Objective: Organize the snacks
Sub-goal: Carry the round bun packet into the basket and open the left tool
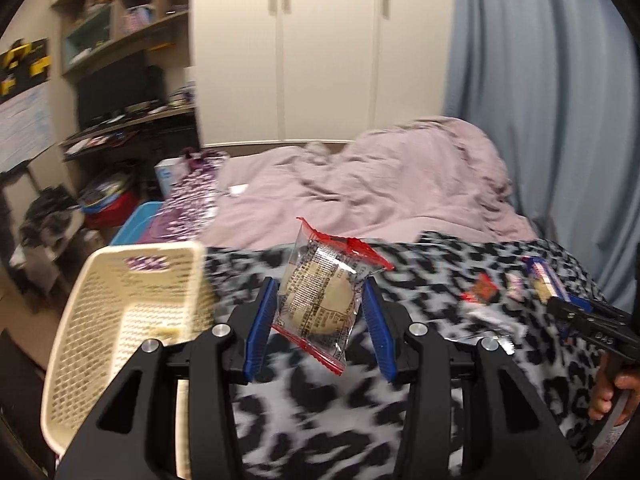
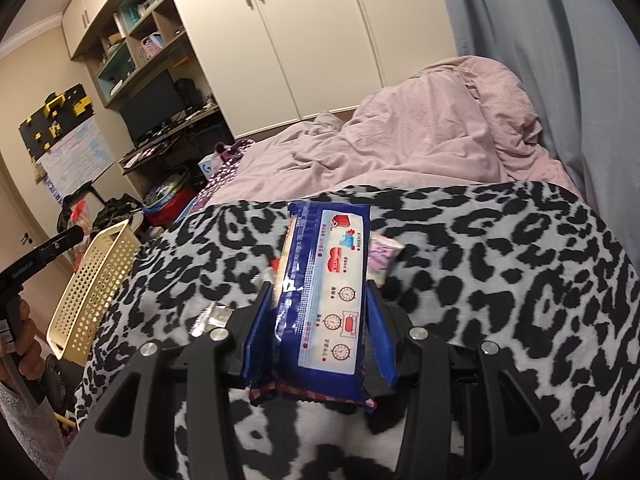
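My left gripper (image 1: 320, 300) is shut on a clear, red-edged packet holding a round pale cake (image 1: 320, 296), lifted above the leopard-print blanket (image 1: 320, 420). A cream perforated basket (image 1: 120, 320) stands tilted just to its left at the bed's edge. My right gripper (image 2: 318, 300) is shut on a long blue cracker pack (image 2: 324, 300) over the blanket (image 2: 500, 280). Small snacks lie by that pack: a pink packet (image 2: 384, 258) at its right and a silvery wrapper (image 2: 212, 316) at its left. In the left wrist view the right gripper (image 1: 588, 320) appears at far right, near a red packet (image 1: 482, 290).
A rumpled pink duvet (image 1: 380, 176) covers the far half of the bed. White wardrobe doors (image 1: 320, 40) and a blue curtain (image 1: 540, 100) stand behind. A cluttered desk with shelves (image 1: 120, 92) and floor bins (image 1: 116, 208) fill the left side. A hand (image 2: 20, 344) holds the left gripper's handle.
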A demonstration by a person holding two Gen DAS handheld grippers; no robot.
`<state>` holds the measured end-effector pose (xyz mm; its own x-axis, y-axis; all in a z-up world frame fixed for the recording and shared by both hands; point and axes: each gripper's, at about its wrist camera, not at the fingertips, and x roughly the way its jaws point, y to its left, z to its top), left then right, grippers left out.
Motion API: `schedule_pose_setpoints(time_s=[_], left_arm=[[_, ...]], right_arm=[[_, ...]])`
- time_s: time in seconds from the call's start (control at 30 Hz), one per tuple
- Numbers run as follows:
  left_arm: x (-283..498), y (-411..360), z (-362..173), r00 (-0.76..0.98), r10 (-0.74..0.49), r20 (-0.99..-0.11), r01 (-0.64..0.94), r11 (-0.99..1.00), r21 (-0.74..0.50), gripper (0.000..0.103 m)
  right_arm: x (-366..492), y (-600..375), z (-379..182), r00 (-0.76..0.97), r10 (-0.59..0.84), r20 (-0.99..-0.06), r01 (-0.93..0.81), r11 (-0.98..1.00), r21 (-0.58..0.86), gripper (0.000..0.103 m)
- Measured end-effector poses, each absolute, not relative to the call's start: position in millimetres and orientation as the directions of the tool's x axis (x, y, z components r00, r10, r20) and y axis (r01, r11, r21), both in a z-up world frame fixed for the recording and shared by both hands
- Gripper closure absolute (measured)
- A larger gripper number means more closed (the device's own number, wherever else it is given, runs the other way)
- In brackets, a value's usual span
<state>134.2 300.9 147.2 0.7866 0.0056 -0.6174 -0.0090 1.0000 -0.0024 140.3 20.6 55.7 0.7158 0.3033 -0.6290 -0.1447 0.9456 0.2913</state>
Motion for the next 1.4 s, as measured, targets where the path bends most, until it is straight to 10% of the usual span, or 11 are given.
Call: schedule_pose_setpoints(time_s=[0.3,0.87,1.4], left_arm=[[112.6,382.4,139.0,0.755,0.134,-0.641,-0.185,0.983,-0.012,0.056],[71.5,451.3,131.7,0.743,0.273,-0.611,-0.364,0.931,-0.026,0.007],[23.8,488.4,126.8,0.723,0.390,-0.571,-0.493,0.870,-0.030,0.007]], right_arm=[[138.9,56.4,61.1,0.696,0.348,-0.629,-0.211,0.935,0.284,0.058],[136.8,155.0,74.8,0.627,0.454,-0.632,-0.383,0.887,0.258,0.058],[136.5,313.9,88.1,0.460,0.637,-0.618,-0.624,0.727,0.285,0.058]])
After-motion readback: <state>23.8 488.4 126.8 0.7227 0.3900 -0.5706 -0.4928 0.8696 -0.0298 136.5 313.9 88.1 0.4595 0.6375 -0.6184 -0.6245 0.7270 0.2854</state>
